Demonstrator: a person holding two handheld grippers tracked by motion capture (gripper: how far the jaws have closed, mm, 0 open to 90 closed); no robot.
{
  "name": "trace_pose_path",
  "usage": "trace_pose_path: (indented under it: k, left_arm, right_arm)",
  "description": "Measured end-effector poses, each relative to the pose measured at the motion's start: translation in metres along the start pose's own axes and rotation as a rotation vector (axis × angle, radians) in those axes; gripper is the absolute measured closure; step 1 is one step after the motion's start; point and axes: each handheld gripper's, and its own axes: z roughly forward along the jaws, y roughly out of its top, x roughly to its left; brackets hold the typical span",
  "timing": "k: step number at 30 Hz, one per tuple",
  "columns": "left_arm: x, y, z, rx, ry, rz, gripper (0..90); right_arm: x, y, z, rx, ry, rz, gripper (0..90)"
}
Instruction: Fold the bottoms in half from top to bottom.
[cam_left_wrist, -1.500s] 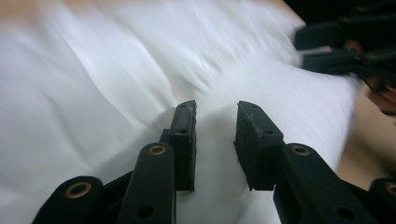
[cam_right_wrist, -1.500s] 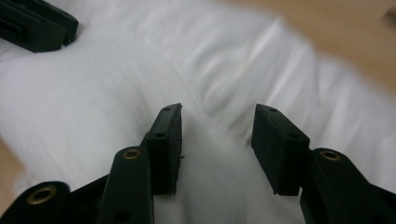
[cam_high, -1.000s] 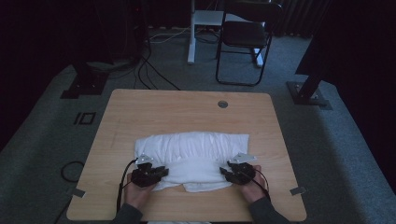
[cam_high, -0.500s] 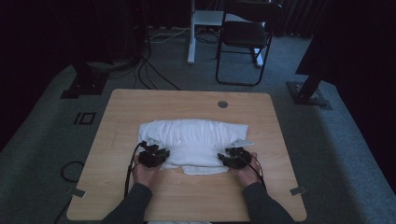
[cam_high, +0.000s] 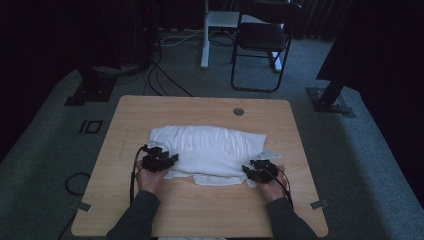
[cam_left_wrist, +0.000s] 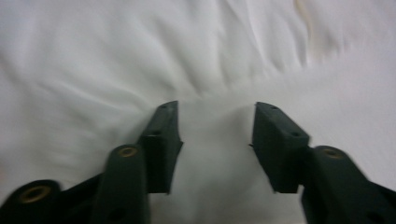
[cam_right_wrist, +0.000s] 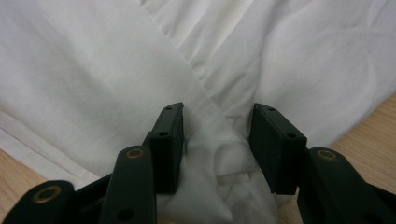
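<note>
A white cloth (cam_high: 210, 147) lies folded and rumpled across the middle of the wooden table (cam_high: 200, 210). My left gripper (cam_high: 170, 160) hovers at the cloth's left near edge. In the left gripper view its jaws (cam_left_wrist: 217, 126) stand apart over smooth cloth (cam_left_wrist: 140, 60); they have just been opening, and the fabric between them lies loose. My right gripper (cam_high: 248, 171) sits at the cloth's right near corner. In the right gripper view its pads (cam_right_wrist: 170, 140) close on a bunched fold of the cloth (cam_right_wrist: 219, 163).
A round cable hole (cam_high: 238, 111) sits near the table's far edge. Behind the table stand a black folding chair (cam_high: 262, 35) and a white post (cam_high: 205, 40). Cables and stand bases (cam_high: 332, 100) lie on the grey carpet. Bare wood shows around the cloth.
Both hands moved away from the person, carrying the cloth's near edge over onto itself, so the cloth is shallower. The left jaws opened and let the fabric go.
</note>
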Motion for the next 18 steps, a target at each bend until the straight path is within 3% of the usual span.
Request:
trace_pose_path:
  k: [2,4,5,6,9,10,14,18]
  left_arm:
    - [0.013,0.006,-0.008,-0.032,0.033,-0.036,39.3]
    - [0.026,0.01,-0.011,-0.026,0.074,-0.058,31.2]
    - [0.026,0.01,-0.011,-0.026,0.074,-0.058,25.6]
    - [0.036,0.011,-0.009,0.0,0.102,-0.082,25.6]
    - [0.05,0.007,0.001,0.048,0.146,-0.116,17.7]
    - [0.052,0.005,0.005,0.066,0.139,-0.131,16.8]
    - [0.05,0.002,0.015,0.103,0.144,-0.107,14.6]
    - [0.04,-0.001,0.019,0.106,0.159,-0.06,15.0]
  right_arm:
    - [-0.002,0.0,0.0,-0.002,0.009,0.009,53.8]
    - [-0.001,0.0,0.0,-0.003,0.004,0.008,53.5]
    - [-0.001,0.0,0.0,-0.003,0.004,0.008,53.5]
    - [-0.001,0.0,0.001,-0.005,0.003,0.008,53.5]
    - [-0.001,-0.001,0.001,-0.009,0.004,0.01,53.3]
    - [-0.001,-0.001,0.001,-0.01,0.003,0.01,53.2]
    - [-0.001,-0.002,0.001,-0.015,0.003,0.011,53.1]
    - [0.0,-0.002,0.001,-0.02,0.003,0.012,53.0]
